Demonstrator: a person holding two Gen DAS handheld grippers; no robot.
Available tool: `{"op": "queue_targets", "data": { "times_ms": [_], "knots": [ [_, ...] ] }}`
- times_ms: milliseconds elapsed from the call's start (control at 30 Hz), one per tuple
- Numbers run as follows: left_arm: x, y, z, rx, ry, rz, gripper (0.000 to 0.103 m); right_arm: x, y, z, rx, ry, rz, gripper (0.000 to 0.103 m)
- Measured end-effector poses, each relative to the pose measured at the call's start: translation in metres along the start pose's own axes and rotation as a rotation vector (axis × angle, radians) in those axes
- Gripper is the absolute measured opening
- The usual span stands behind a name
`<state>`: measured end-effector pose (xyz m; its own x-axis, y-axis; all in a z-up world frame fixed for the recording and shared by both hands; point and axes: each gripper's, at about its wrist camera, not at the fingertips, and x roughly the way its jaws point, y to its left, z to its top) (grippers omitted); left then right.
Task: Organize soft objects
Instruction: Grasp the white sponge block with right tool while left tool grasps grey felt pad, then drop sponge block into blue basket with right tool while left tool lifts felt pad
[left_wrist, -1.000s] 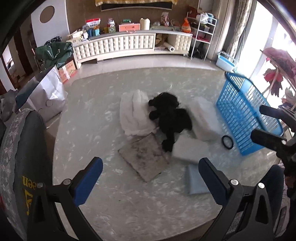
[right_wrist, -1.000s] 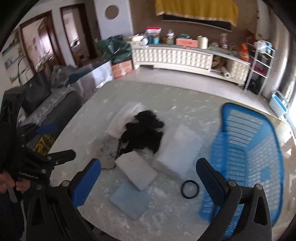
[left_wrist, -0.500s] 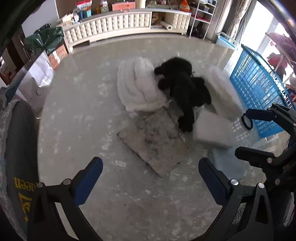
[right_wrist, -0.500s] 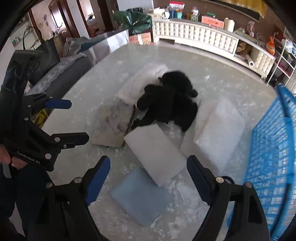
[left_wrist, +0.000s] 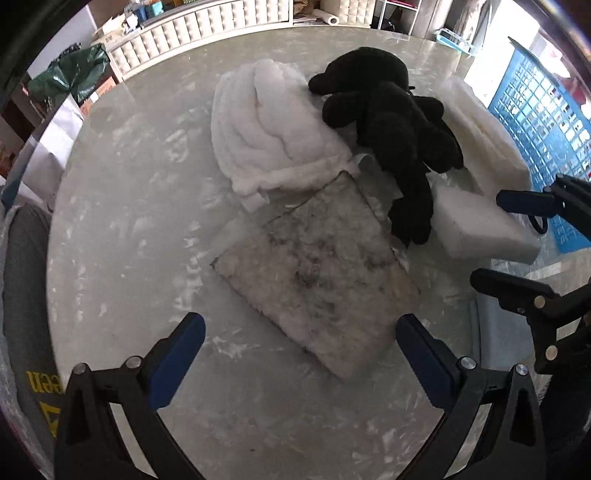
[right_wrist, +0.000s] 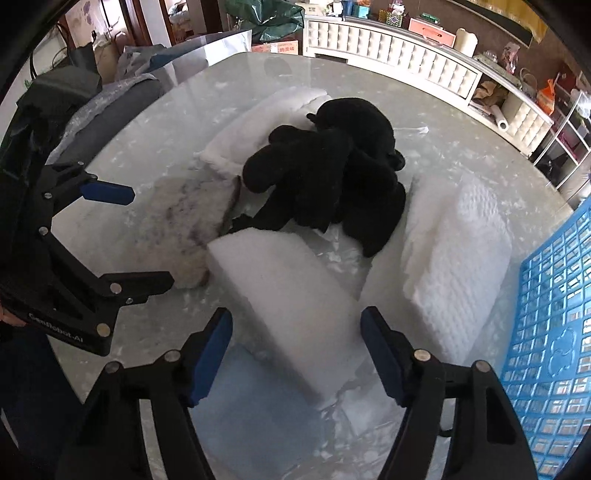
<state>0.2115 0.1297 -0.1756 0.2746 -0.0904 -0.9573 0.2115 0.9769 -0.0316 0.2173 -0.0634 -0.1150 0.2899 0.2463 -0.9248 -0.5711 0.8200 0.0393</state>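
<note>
right gripper (right_wrist: 295, 350) hangs part open and empty; its jaws have just been closing around the white foam block (right_wrist: 284, 306), which lies just beside the black plush toy (right_wrist: 332, 177). advise straddling the block squarely before squeezing.

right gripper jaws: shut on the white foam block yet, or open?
Open. The right gripper jaws have been closing and straddle the white foam block, gaps showing both sides.

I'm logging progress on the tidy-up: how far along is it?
Nothing looks sorted yet: the black plush toy, white foam block and stained pad all lie on the table. The right gripper, jaws just closing, straddles the foam block without pressing. The left gripper is open above the pad. Everything remains.
</note>
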Motion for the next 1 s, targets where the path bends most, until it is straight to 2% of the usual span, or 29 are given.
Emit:
{"op": "queue_targets", "data": {
  "times_ms": [33, 200, 233, 333, 567, 700, 867, 1000],
  "knots": [
    [0.002, 0.0, 0.001, -0.008, -0.001, -0.011, 0.103, -0.002, -0.001, 0.0, -0.003, 0.0, -0.008, 0.067],
    [0.007, -0.002, 0.007, 0.003, -0.021, -0.016, 0.099, -0.01, -0.011, -0.004, 0.017, -0.018, -0.055, 0.038],
    [0.008, -0.007, 0.01, 0.01, -0.023, -0.014, 0.096, -0.013, -0.014, -0.004, 0.027, -0.02, -0.055, 0.037],
    [0.008, -0.01, 0.016, 0.015, -0.033, -0.023, 0.086, -0.019, -0.024, -0.001, 0.056, -0.019, -0.044, 0.025],
    [0.0, -0.022, 0.02, 0.028, -0.047, -0.042, 0.062, -0.051, -0.023, -0.005, 0.036, -0.031, -0.065, 0.018],
    [0.0, -0.025, 0.022, 0.027, -0.055, -0.055, 0.055, -0.08, -0.024, -0.011, 0.048, -0.053, -0.074, 0.016],
    [-0.008, -0.017, 0.015, -0.006, -0.063, -0.073, 0.04, -0.126, -0.032, -0.022, 0.084, -0.082, -0.053, 0.016],
    [-0.011, -0.014, 0.01, -0.026, -0.053, -0.082, 0.035, -0.15, -0.032, -0.034, 0.102, -0.079, -0.061, 0.016]
  ]
}}
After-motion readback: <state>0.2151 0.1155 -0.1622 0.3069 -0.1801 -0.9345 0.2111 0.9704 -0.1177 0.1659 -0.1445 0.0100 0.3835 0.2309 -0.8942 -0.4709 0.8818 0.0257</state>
